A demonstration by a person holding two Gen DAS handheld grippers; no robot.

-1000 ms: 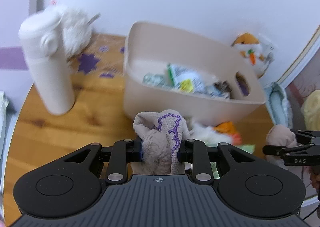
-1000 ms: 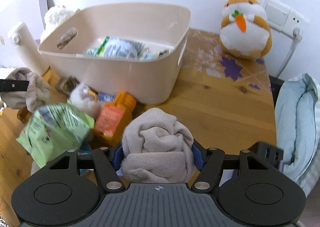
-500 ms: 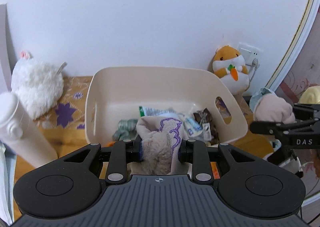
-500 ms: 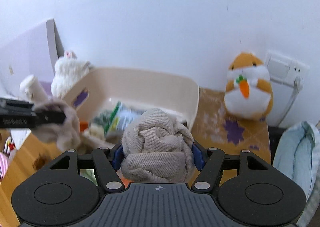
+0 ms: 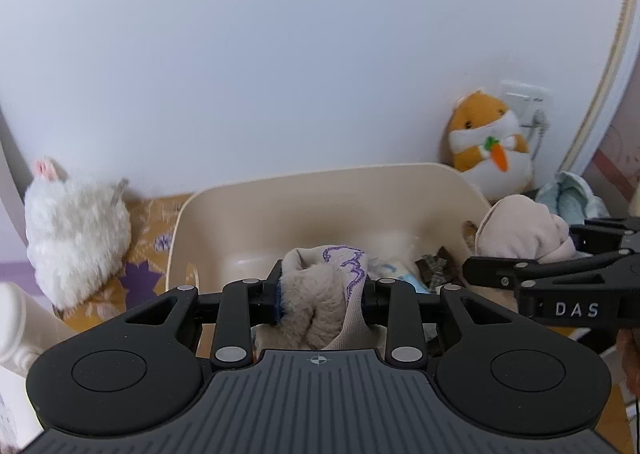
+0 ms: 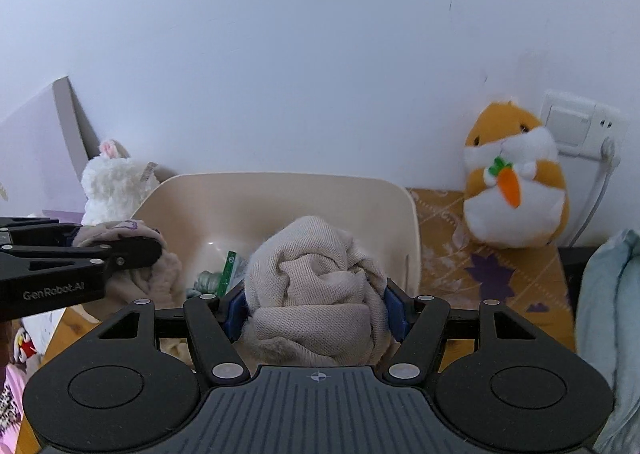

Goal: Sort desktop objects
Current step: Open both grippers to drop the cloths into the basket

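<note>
Claws (image 5: 320,290) clamp balled socks (image 5: 324,294) (no clear axis).

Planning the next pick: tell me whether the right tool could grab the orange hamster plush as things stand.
Probably not yet. The right tool is shut on a beige rolled sock, so it has no free grip, though the path to the orange hamster plush looks unobstructed.

Both grippers matte black w/ ribbed grey housing, round recessed discs, silver screws. Left gripper (image 5: 320,290) marked "GenRobot.AI"; right gripper (image 6: 314,304) marked "DAS", blue pads (image 6: 394,308) seen inside fingers.
</note>
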